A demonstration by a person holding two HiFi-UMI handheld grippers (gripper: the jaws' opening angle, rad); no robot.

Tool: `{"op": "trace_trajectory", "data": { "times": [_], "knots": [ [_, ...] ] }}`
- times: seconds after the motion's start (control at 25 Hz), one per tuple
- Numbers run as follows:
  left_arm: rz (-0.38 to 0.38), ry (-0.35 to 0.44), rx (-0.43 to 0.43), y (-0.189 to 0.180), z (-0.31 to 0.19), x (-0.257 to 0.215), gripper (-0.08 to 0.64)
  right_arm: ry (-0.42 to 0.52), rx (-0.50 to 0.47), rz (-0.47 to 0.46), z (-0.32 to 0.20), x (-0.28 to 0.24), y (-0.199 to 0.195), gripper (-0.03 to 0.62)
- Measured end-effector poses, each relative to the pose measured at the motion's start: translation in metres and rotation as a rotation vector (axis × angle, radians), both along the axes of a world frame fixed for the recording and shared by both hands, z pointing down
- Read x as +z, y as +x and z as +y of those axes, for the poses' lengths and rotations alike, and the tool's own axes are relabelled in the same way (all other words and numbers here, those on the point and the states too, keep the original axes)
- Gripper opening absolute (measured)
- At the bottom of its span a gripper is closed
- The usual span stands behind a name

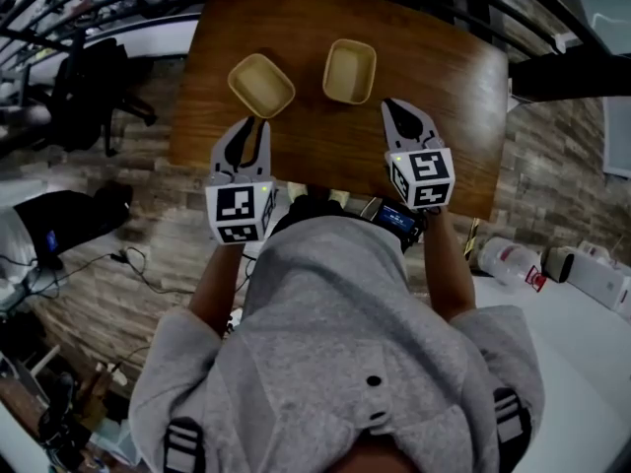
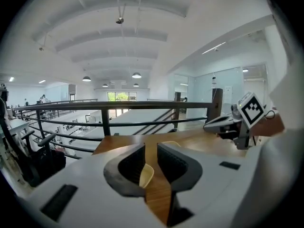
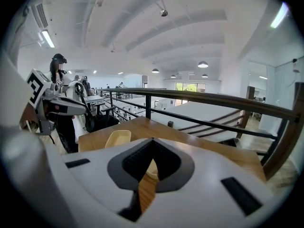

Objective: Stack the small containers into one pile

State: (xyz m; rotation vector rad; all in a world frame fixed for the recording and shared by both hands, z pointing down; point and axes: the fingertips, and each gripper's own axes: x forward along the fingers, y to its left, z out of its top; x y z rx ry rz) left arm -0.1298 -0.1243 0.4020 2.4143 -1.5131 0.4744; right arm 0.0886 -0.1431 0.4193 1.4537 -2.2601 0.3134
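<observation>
My right claw (image 1: 392, 106) is closed, empty. My left claw (image 1: 254, 126) is spread, a container (image 1: 261, 85) just ahead; a crooked pinch could flip it.

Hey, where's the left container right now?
The left container sits on the table, at the head view's left, just beyond the left gripper, apart from the other container to its right.

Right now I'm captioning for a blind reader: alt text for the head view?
Two tan containers sit apart on a wooden table. The left gripper, open, and right gripper, shut, each point at one.
</observation>
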Motion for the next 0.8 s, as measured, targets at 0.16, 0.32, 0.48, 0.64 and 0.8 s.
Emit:
{"op": "trace_trajectory", "data": {
  "times": [0.16, 0.32, 0.48, 0.64, 0.8],
  "knots": [
    [-0.028, -0.034, 0.023, 0.006, -0.005, 0.019, 0.096, -0.001, 0.017, 0.007, 0.005, 0.001, 0.011, 0.014],
    [-0.067, -0.056, 0.052, 0.006, -0.016, 0.039, 0.126, -0.008, 0.038, 0.02, 0.008, 0.002, 0.015, 0.014],
    [-0.11, -0.058, 0.081, 0.008, -0.022, 0.052, 0.126, -0.017, 0.059, 0.012, 0.014, 0.004, 0.019, 0.015],
    [-0.147, -0.095, 0.121, 0.012, -0.027, 0.072, 0.127, -0.019, 0.072, 0.022, 0.015, 0.003, 0.02, 0.014],
    [-0.192, -0.128, 0.162, 0.019, -0.03, 0.097, 0.135, -0.019, 0.085, 0.029, 0.017, 0.004, 0.024, 0.015]
  ]
}}
